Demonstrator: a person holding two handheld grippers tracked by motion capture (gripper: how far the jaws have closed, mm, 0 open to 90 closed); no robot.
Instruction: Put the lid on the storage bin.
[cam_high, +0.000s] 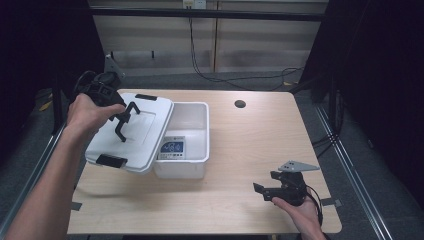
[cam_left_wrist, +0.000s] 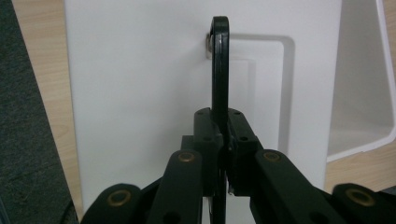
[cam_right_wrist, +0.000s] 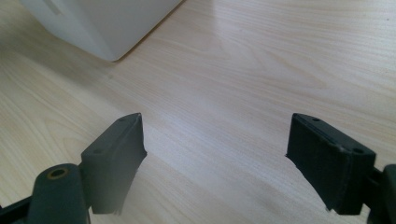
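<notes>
Judging by the layout, midway through uncovering the bin (cam_high: 200, 112): lid (cam_high: 131, 145) already off the opening, not yet set down.

Left tongs (cam_left_wrist: 223, 140) clenched on the lid's thin black handle (cam_left_wrist: 220, 65), pinched edge-on near its lower end, with the upper end pinned to the lid inside a shallow recess. Lid held tilted over the bin's left side, right edge overlapping the bin's left rim, left edge low and hanging out past the bin toward the bench (cam_high: 260, 140) edge. Whether resting on the rim or just clear of it: cannot tell.

Right tongs (cam_right_wrist: 215, 154) released, jaws spread wide with nothing between them, low over bare wood well to the right of the bin and nearer the person, one bin corner visible beyond them in the right gripper view.

Next, probably: carry the lid fully clear to the bin's left and lay it flat, or swing it back over the opening. Either way, calls for a steady clamp on a narrow, hinged handle, likely to let the lid swing, and for enough lift to clear the bin's rim without dragging the bin along.

Lid: white plastic, rectangular, rounded corners, one black latch (cam_high: 111, 160) on the end nearest the person, another (cam_high: 145, 97) on the far end. Bin: white, open, deep, with a small printed blue-and-white packet (cam_high: 172, 148) lying on its floor beside the overhanging lid.
</notes>
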